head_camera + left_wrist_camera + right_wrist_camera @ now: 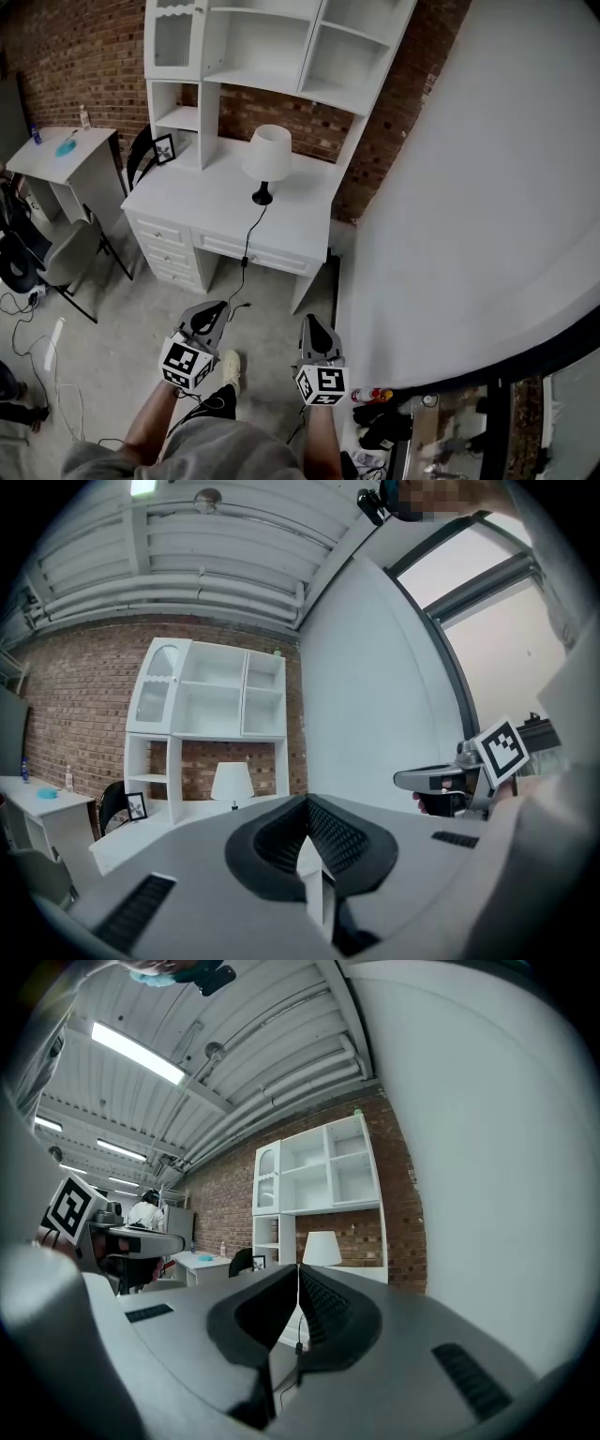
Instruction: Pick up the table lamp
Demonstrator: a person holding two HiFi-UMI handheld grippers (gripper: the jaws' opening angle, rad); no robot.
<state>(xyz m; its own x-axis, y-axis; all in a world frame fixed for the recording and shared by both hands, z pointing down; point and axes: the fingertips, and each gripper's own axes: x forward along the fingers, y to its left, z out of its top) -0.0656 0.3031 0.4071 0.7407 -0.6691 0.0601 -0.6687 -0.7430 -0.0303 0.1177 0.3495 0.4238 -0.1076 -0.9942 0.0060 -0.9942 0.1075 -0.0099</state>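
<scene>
The table lamp (266, 154) has a white shade and a small black base. It stands upright on the white desk (187, 206), under the hutch shelves, and its black cord (246, 248) hangs over the desk's front edge. Both grippers are held well short of the desk, above the floor, pointing level toward it. The left gripper (217, 308) and the right gripper (310, 322) are shut with nothing between their jaws. In the left gripper view the lamp (231, 782) shows far off, just left of the left gripper (307, 801). In the right gripper view the lamp (322, 1249) sits just above the right gripper (298, 1267).
A tall white wall panel (469, 187) runs along the right of the desk. Left of it stand a grey side table (61, 155), a grey chair (66, 253) and floor cables (42, 347). A framed picture (164, 148) leans on the desk's left end. Shoes (375, 431) lie by my right foot.
</scene>
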